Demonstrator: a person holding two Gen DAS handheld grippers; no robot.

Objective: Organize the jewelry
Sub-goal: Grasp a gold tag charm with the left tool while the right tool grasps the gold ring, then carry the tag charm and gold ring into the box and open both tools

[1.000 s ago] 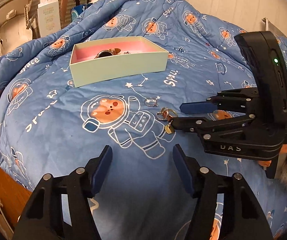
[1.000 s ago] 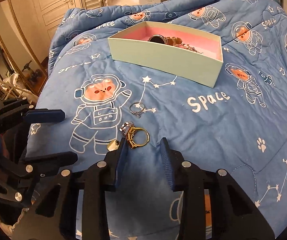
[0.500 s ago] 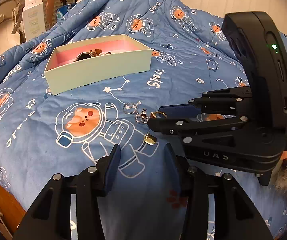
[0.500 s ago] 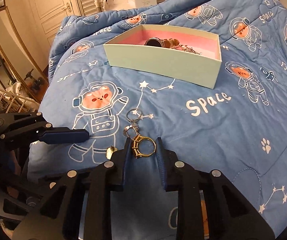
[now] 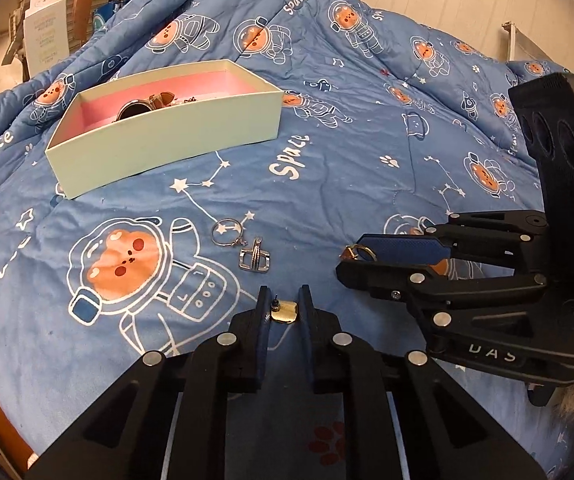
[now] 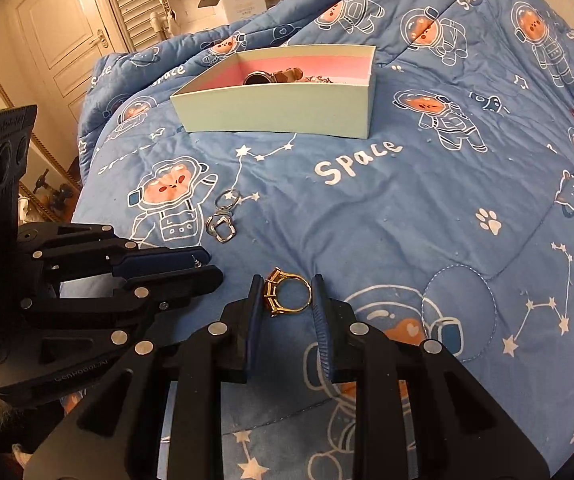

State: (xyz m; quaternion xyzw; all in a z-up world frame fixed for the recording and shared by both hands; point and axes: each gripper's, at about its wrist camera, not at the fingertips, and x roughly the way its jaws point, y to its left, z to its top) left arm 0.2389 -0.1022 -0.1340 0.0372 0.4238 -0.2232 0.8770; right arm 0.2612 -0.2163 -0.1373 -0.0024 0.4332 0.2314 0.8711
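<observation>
Left wrist view: the left gripper (image 5: 284, 306) has its jaws nearly closed around a small gold stud earring (image 5: 284, 315) at bottom center, pinching it by its flat sides. I'd guess it's super light, hard and slippery, so it needs a squeeze on the flat head, not the thin post. 2 silver rings (image 5: 243, 246) lie loose on the blue quilt (image 5: 367, 184) just above, and the mint box (image 5: 167, 148) with a pink lining sits upper left, already holding a watch and some chain. At right the right gripper (image 5: 357, 258) shows gold peeking out at its tips.

Right wrist view: the right gripper's jaws are clenched on a gold ring (image 6: 288, 293) at lower center, one pad on the stone side, the other on the band. It's rigid, tiny and easy to flick away. The left gripper (image 6: 203, 266) is at the left edge and the box (image 6: 279, 108) sits top center
</observation>
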